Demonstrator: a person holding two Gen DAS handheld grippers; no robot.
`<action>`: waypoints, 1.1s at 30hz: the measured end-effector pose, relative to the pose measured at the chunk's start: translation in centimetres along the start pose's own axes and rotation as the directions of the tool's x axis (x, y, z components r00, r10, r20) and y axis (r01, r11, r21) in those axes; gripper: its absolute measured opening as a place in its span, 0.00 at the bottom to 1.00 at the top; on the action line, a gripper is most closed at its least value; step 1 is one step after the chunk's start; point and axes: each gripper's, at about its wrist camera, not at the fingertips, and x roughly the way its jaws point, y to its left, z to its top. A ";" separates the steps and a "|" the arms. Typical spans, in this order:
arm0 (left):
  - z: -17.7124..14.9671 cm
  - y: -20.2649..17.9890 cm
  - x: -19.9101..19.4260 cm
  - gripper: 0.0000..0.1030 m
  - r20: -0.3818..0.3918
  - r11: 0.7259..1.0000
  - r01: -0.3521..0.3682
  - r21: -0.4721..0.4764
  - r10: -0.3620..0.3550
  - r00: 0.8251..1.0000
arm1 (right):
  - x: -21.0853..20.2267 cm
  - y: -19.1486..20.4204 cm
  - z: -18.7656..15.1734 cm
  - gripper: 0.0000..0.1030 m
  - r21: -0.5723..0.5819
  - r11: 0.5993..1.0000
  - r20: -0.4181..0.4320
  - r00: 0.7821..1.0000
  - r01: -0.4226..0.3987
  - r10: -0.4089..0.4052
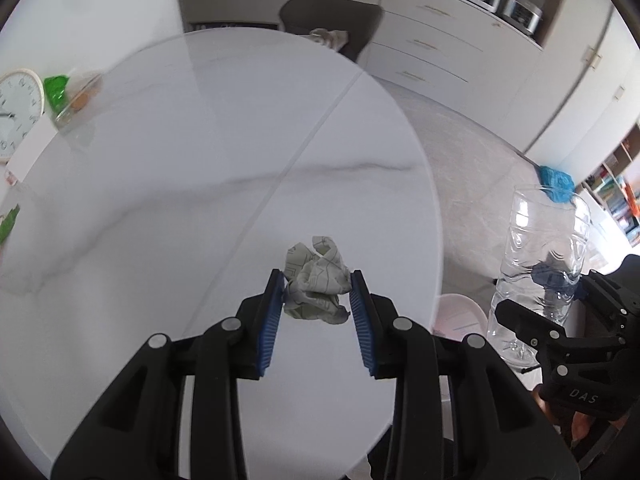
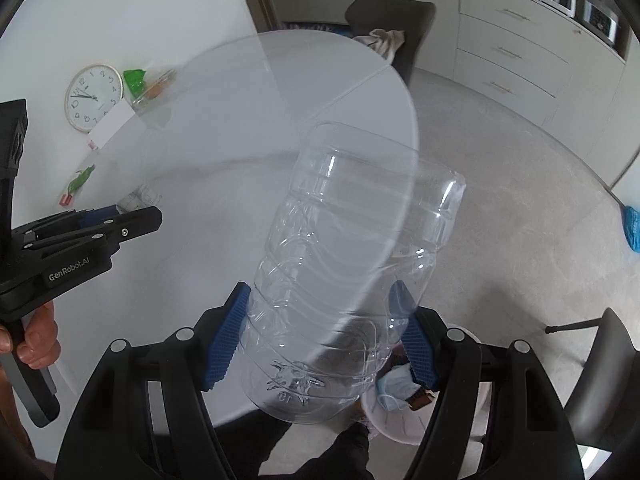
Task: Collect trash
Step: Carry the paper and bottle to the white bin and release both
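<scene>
My left gripper [image 1: 318, 280] is shut on a crumpled ball of printed paper [image 1: 316, 280], held above the white marble table [image 1: 200, 160] near its right edge. My right gripper [image 2: 320, 300] is shut on a large clear plastic bottle [image 2: 352, 264], tilted, held over the table's edge. The same bottle [image 1: 540, 268] shows at the right of the left wrist view, with the right gripper [image 1: 560, 320] around it. In the right wrist view the left gripper [image 2: 120, 220] shows at the far left with a hand on it. A pale pink bin [image 2: 400, 428] with a face mask inside sits on the floor below the bottle.
At the table's far left lie a round wall clock [image 2: 94, 98], a green wrapper [image 2: 134, 80], a clear container [image 2: 156, 92], a white card [image 2: 110, 126] and small scraps [image 2: 76, 186]. A dark chair with a cloth [image 2: 390, 28] stands behind the table. Another chair [image 2: 604, 364] is at right.
</scene>
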 end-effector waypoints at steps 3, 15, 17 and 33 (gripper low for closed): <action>-0.4 -2.3 -0.3 0.32 0.002 0.999 0.007 0.033 -0.007 1.000 | -0.8 -2.0 -1.4 0.69 0.029 1.000 -0.002 1.000 0.010 -0.010; -1.5 -8.8 1.0 0.32 -0.057 0.979 0.080 0.189 -0.070 0.996 | 1.6 -10.6 -9.2 0.70 0.087 0.977 -0.098 0.978 0.195 -0.187; -2.0 -10.3 1.7 0.32 -0.089 0.971 0.115 0.208 -0.098 0.991 | 3.7 -12.1 -11.1 0.70 0.090 0.971 -0.155 0.966 0.220 -0.205; -4.2 -18.4 3.5 0.32 -0.168 0.936 0.145 0.320 -0.095 0.981 | 9.2 -15.9 -14.5 0.95 0.110 0.977 -0.258 0.954 0.183 -0.150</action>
